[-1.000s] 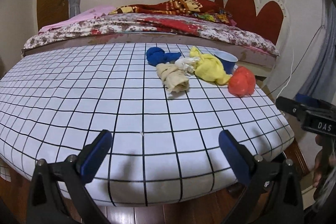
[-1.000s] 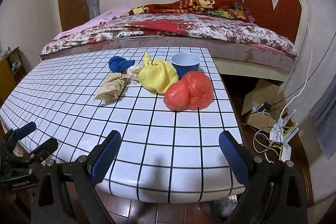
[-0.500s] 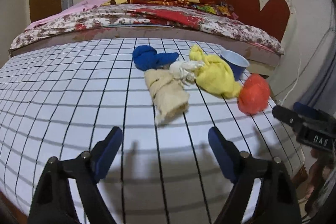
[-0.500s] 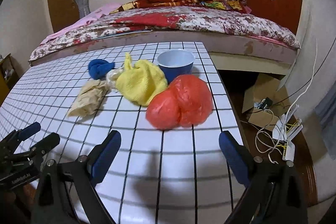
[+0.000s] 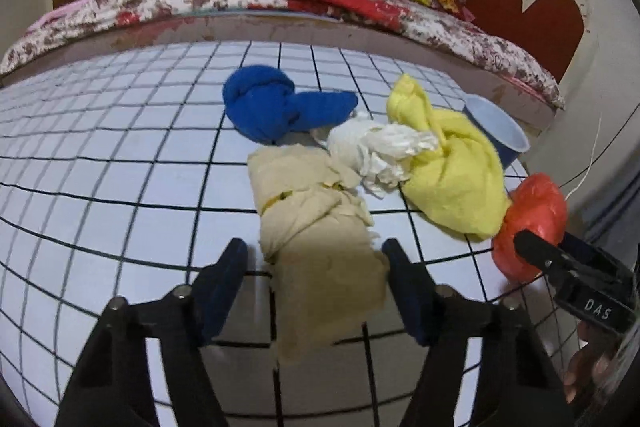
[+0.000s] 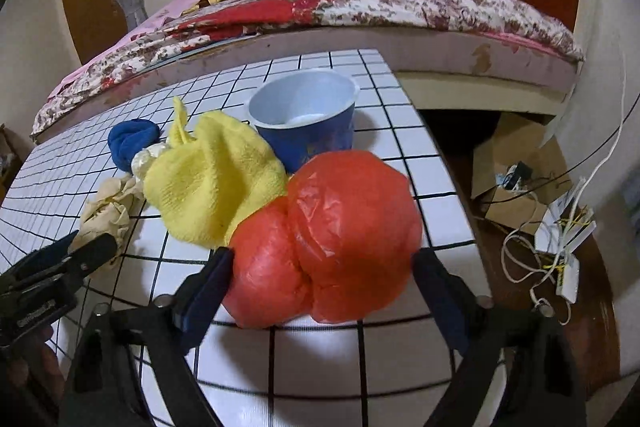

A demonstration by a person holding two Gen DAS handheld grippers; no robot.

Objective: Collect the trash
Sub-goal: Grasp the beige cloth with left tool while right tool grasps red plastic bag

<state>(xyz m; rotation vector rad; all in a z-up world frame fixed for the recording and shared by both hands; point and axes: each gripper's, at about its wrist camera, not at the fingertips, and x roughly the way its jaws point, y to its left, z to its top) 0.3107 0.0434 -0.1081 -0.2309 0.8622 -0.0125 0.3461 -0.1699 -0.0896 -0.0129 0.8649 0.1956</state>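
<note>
- Grid-pattern tabletop (image 5: 100, 195): white squares with thin black lines, smooth and a bit glossy. Everything below placed relative to the blue cup.
- Blue cup (image 6: 306, 119): round plastic tub, pale inside, upright near the table's far right corner.
- Yellow cloth (image 6: 208, 183): soft fuzzy terry, bunched up with one pointy corner sticking up, touching the cup's left side.
- Orange plastic bag (image 6: 328, 247): crinkly, shiny, puffed into two rounded lobes, right in front of the cup and pressed against the yellow cloth.
- White crumpled tissue (image 5: 380, 151): thin and wrinkly, left of the cup, tucked against the yellow cloth.
- Blue cloth (image 5: 276, 103): plush, knotted into a ball with a tail, further left of the cup, behind the tissue.
- Beige rag (image 5: 320, 239): flat, matte, folded and frayed at the edge, left of and nearer than the cup.
- Left gripper (image 5: 314, 283): jaws spread wide, blue pads either side of the beige rag's near end, not squeezing it.
- Right gripper (image 6: 322, 291): jaws also spread, straddling the orange bag, pads right at its sides, no pinch visible.
</note>
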